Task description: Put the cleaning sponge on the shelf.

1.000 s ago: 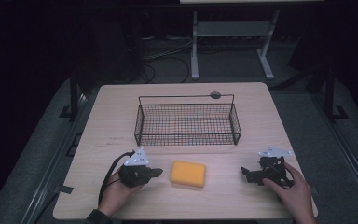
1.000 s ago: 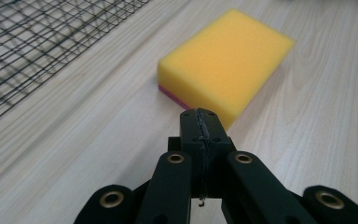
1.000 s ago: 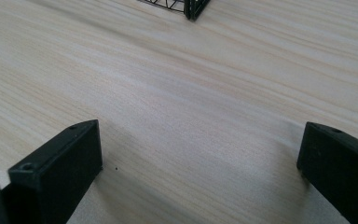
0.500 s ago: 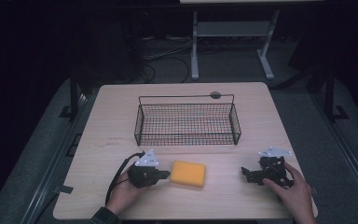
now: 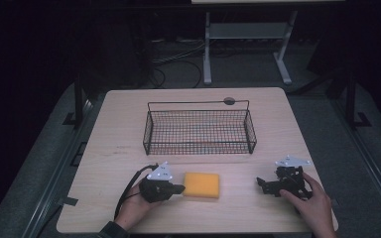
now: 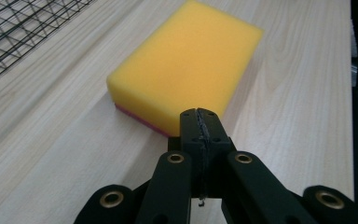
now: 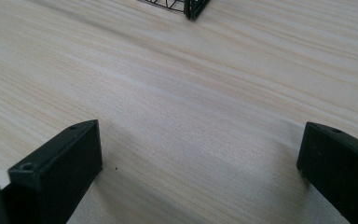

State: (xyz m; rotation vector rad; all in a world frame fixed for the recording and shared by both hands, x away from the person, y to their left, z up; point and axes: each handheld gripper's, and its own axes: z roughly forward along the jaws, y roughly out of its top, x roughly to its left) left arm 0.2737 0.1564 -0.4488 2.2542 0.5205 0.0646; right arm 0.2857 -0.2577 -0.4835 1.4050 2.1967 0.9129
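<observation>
— Sponge first: where does the yellow rectangular foam sponge with the pink underside (image 5: pixel 202 185) sit?

— Flat on the pale wooden table (image 5: pixel 119 129), on the person's side of the black wire mesh basket (image 5: pixel 199 130) and apart from it, with a strip of bare wood between the two. It is not in the basket, which looks empty, so if the work is to put it there, nothing of that is done yet.

— And the left gripper (image 6: pixel 200 127)?

— Its jaws are pressed together, tips right at the sponge's near corner, holding nothing. Whether they touch the foam cannot be told from the left gripper view. It would have to open before it could take the sponge, so the grasp, the lift and the carry to the basket all seem left to do.

— The right gripper (image 5: pixel 268 185)?

— Spread wide and empty, resting on the table well to the right of the sponge, near the basket's right front corner (image 7: pixel 192 8).

— Room to move?

— The way from the sponge to the basket is bare wood. The basket's wire rim stands up, with a handle bar along its far side, so the sponge would likely need to rise over the near wall. The sponge lies nearer the table's front edge than the basket does, though not at the brink.
</observation>
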